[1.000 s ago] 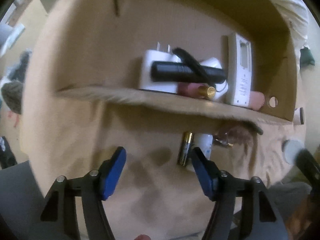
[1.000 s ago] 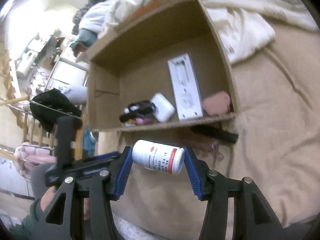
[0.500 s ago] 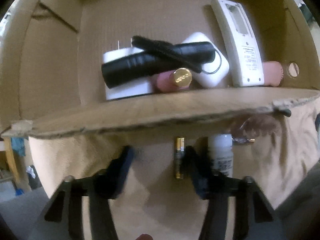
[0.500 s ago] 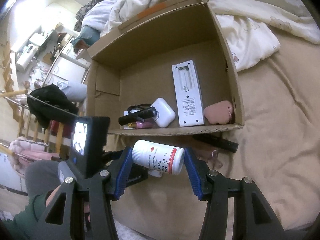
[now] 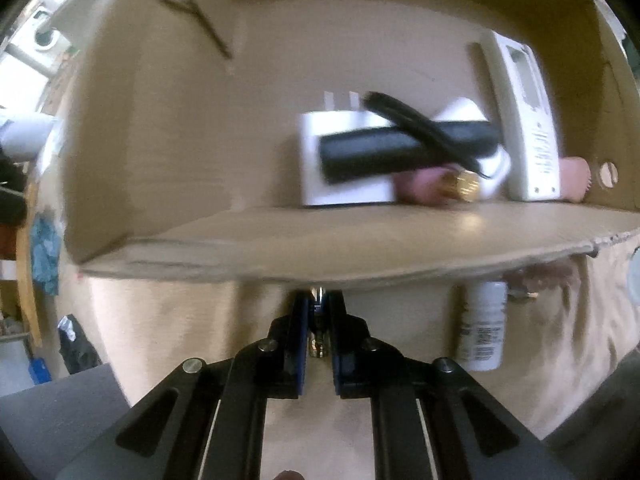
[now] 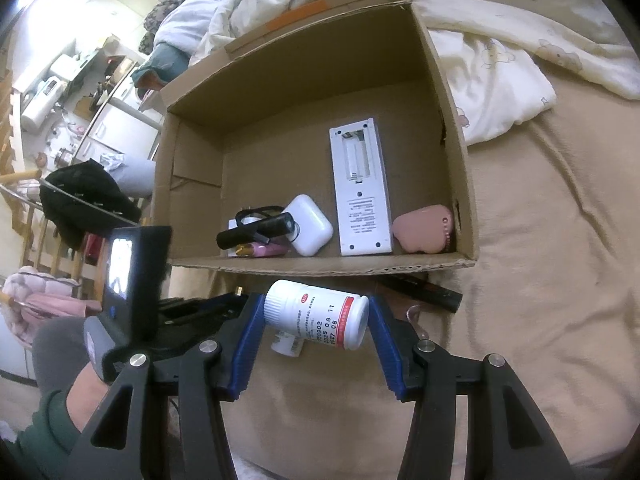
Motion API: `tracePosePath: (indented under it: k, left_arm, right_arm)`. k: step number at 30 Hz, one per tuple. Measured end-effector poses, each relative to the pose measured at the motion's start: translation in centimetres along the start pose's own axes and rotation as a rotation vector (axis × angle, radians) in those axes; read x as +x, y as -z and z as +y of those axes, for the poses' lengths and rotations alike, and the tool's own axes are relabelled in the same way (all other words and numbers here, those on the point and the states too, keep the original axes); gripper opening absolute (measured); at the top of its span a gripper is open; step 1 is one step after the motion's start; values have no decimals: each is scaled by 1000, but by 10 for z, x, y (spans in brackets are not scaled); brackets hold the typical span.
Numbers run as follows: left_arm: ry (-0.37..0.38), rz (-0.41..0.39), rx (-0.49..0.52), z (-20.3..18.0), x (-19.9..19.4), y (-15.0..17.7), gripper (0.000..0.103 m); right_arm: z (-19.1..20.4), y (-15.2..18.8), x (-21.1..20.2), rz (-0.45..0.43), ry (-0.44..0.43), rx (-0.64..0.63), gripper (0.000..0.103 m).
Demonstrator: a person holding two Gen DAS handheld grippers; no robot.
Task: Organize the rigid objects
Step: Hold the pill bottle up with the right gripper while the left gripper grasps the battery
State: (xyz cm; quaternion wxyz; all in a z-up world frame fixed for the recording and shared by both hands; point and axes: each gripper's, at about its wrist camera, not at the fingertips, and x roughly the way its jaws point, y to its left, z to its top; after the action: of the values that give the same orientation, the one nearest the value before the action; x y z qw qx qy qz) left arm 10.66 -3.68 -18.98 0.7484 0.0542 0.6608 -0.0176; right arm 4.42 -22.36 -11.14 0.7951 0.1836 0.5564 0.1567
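Inside box (image 6: 448,112): one remote (image 6: 362,192), one flashlight (image 6: 256,233), two white cases (image 6: 310,224)

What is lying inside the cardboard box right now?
In the cardboard box: a white remote lying back-up, a white earbud case, a black flashlight across a white charger, a pink tube and a pink pouch. Anything beneath the pile is hidden.

left gripper (image 5: 319,312): black frame arms, slotted cutouts, blue pads, 4 silver screws visible | right gripper (image 6: 314,344): same build, black arms, blue ribbed pads, 4 silver screws | left unit seen from right: black housing, small lit screen (image 6: 121,262) | person: dark green sleeve (image 6: 40,446)
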Motion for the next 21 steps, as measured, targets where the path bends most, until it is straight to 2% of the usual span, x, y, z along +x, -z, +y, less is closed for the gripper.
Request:
tracePosePath:
  k: [6,10,14,16,21]
  left_arm:
    - [-44,-6,-37,26,-5,3,9]
    - [-16,-3,-49,36,-14,8,9]
    - [-45,-52,-4,33,-35,17,9]
    - [-34,-71,-3,40,-48,20,9]
    - [-2,-143,39,26,-86,37,9]
  right_arm:
    - [1,1,-3,-9,7,-8,55]
    - [0,2,-4,-9,16,-6,55]
    - [-1,5,-10,-24,8,-3,55]
    - [1,6,-13,-31,1,-7,55]
    - [3,8,-24,-57,-21,-11,55]
